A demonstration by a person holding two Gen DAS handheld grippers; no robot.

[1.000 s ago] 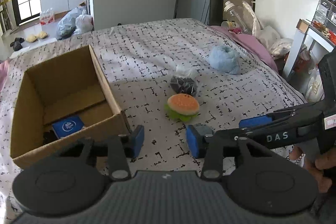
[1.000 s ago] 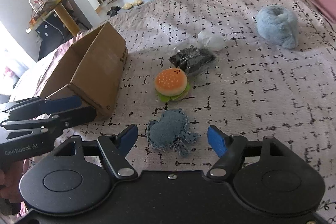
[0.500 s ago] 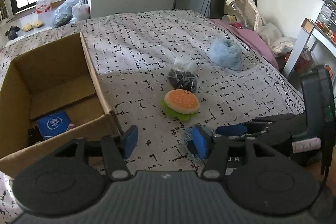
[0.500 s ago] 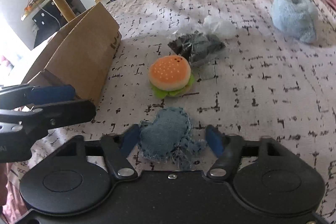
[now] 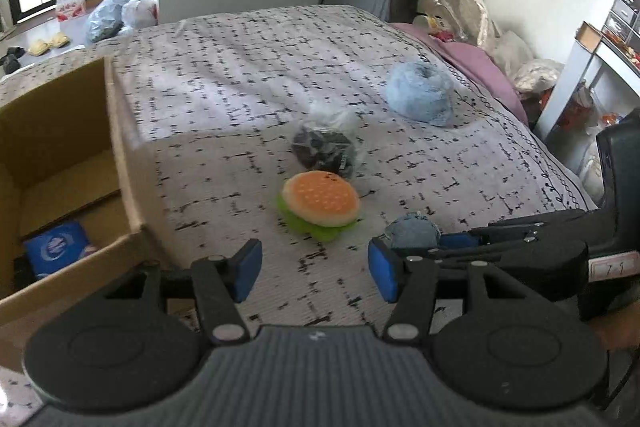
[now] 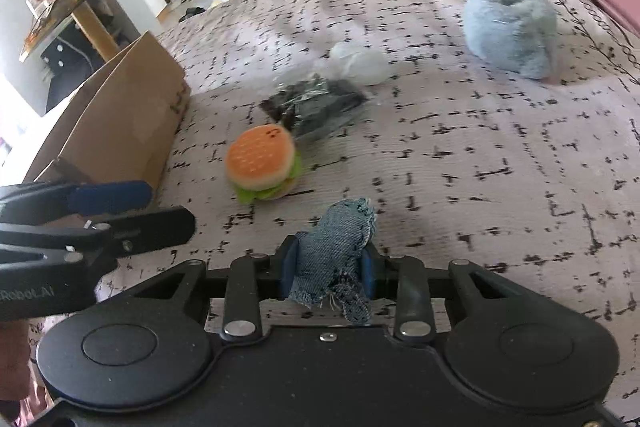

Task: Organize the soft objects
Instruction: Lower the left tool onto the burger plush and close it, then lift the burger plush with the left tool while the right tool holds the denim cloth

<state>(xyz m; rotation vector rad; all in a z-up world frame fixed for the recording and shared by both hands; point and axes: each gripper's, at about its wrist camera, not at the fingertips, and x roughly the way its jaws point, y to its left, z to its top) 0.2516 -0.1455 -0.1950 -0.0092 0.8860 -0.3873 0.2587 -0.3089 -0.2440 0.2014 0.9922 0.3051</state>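
A small frayed denim patch (image 6: 332,251) is bunched upright between the blue pads of my right gripper (image 6: 328,267), whose jaws are closing and press on it; the same patch (image 5: 414,233) shows at that gripper's tips (image 5: 452,243) in the left wrist view. A plush hamburger (image 5: 320,201) (image 6: 262,163) lies on the bedspread just beyond. My left gripper (image 5: 314,267) (image 6: 160,211) hovers short of the burger, jaws opening, with nothing between them. Farther back lie a black item in clear plastic (image 5: 324,147) (image 6: 316,103) and a fluffy light-blue bundle (image 5: 420,95) (image 6: 510,27).
An open cardboard box (image 5: 120,155) (image 6: 120,131) stands on the bed at the left, with a blue packet (image 5: 56,253) inside. A pink pillow (image 5: 476,67) and clutter line the bed's right edge. White shelving (image 5: 580,75) stands beyond it.
My right gripper's jaws have closed in on the denim patch, which went from flat to bunched up. The left gripper's jaws widened and it moved closer to the hamburger.
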